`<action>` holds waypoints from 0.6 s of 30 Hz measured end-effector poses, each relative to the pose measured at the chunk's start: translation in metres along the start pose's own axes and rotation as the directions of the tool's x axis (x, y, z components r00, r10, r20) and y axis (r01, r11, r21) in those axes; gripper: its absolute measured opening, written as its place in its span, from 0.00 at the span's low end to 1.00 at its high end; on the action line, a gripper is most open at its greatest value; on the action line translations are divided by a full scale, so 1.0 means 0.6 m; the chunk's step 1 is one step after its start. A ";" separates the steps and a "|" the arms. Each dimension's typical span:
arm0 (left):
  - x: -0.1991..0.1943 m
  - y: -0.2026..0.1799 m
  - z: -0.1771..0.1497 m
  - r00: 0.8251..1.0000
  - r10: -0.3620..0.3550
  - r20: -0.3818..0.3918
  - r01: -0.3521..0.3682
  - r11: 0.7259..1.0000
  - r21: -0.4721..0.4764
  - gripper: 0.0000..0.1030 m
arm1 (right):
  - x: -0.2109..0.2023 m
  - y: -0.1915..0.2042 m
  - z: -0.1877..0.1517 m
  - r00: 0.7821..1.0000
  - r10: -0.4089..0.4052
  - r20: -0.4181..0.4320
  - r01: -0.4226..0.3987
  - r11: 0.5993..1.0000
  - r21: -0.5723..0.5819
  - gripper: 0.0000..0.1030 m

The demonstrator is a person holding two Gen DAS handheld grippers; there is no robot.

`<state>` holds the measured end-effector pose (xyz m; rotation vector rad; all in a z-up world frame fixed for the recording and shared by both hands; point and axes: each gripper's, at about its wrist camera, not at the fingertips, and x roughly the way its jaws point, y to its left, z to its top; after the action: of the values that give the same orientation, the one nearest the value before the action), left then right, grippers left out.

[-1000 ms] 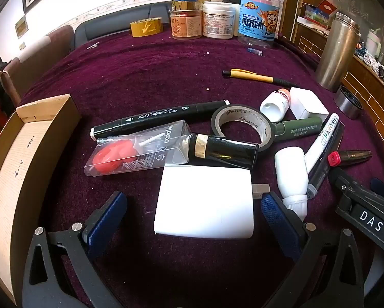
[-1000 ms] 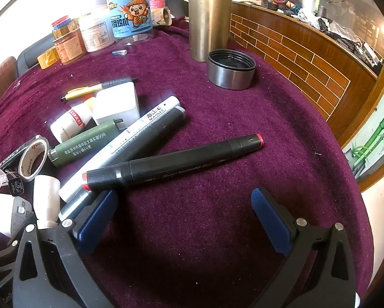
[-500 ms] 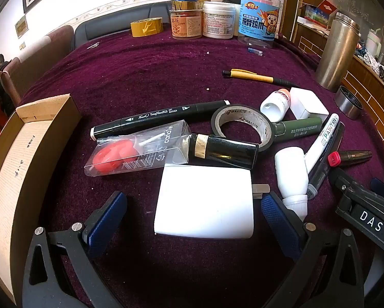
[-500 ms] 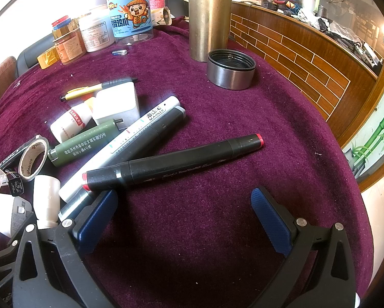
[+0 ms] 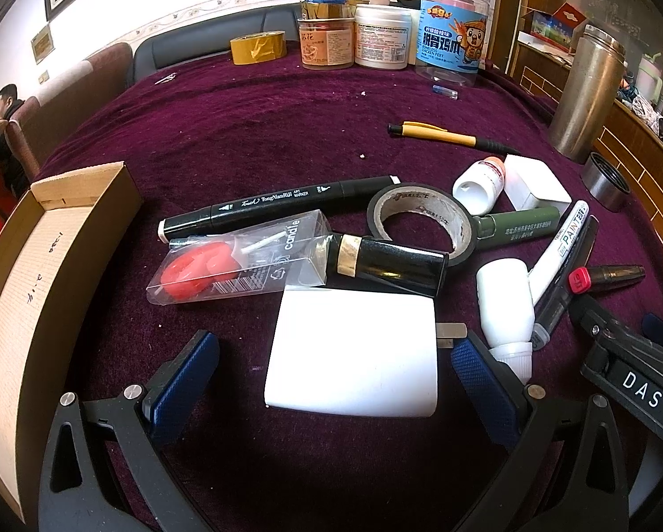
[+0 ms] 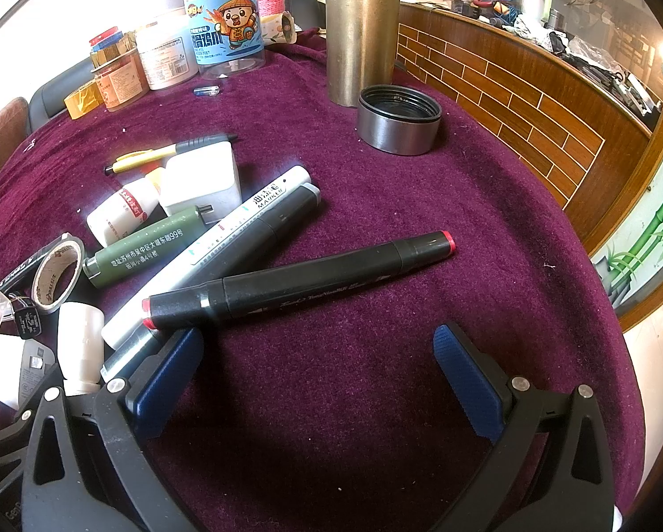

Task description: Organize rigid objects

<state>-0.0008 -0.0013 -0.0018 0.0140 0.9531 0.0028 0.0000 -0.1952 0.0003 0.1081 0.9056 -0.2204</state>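
**Both tools spread wide and holding nothing, clutter unmoved**

While a second separates the earlier frames from these, nothing differs: each object lies where it lay and neither tool has shifted. The left tool (image 5: 333, 361) stands wide open and grips nothing; the white charger (image 5: 353, 354) lies flat between its fingers, prongs just beside the right-hand pad (image 5: 480, 381) and clear room toward the left-hand one. Just ahead of the charger lie the black tube (image 5: 391, 261) and the clear candle box (image 5: 242, 257), with the long black marker (image 5: 278, 206) and the black tape roll (image 5: 420, 221) beyond them. Off to that tool's left sits the open cardboard box (image 5: 43, 275), its near wall apart from the clutter with bare cloth between.

The right tool (image 6: 318, 370) is likewise wide open and empty. The red-capped black marker (image 6: 300, 283) lies crosswise just ahead of it, one end near the left-hand pad (image 6: 165, 381). Ahead and to its right the purple-clothed bench (image 6: 442, 204) is bare as far as its curved edge, save for the steel lid (image 6: 398, 119) beside the metal flask (image 6: 360, 22) far ahead.
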 end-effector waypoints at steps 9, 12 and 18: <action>0.000 0.000 0.000 1.000 0.000 0.000 0.000 1.000 0.000 0.99 | 0.000 0.000 0.000 1.000 0.000 0.000 0.000 1.000 0.000 1.00; 0.000 0.000 0.000 1.000 0.000 0.000 0.000 1.000 0.000 0.99 | 0.000 0.000 0.000 1.000 0.000 0.000 0.000 1.000 0.000 1.00; 0.001 0.002 0.005 1.000 0.006 0.000 -0.006 1.000 -0.011 0.99 | 0.000 0.000 0.000 1.000 0.000 -0.001 0.000 1.000 0.000 1.00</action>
<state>0.0020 -0.0003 -0.0006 0.0072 0.9533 0.0139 0.0001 -0.1950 0.0005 0.1081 0.9062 -0.2206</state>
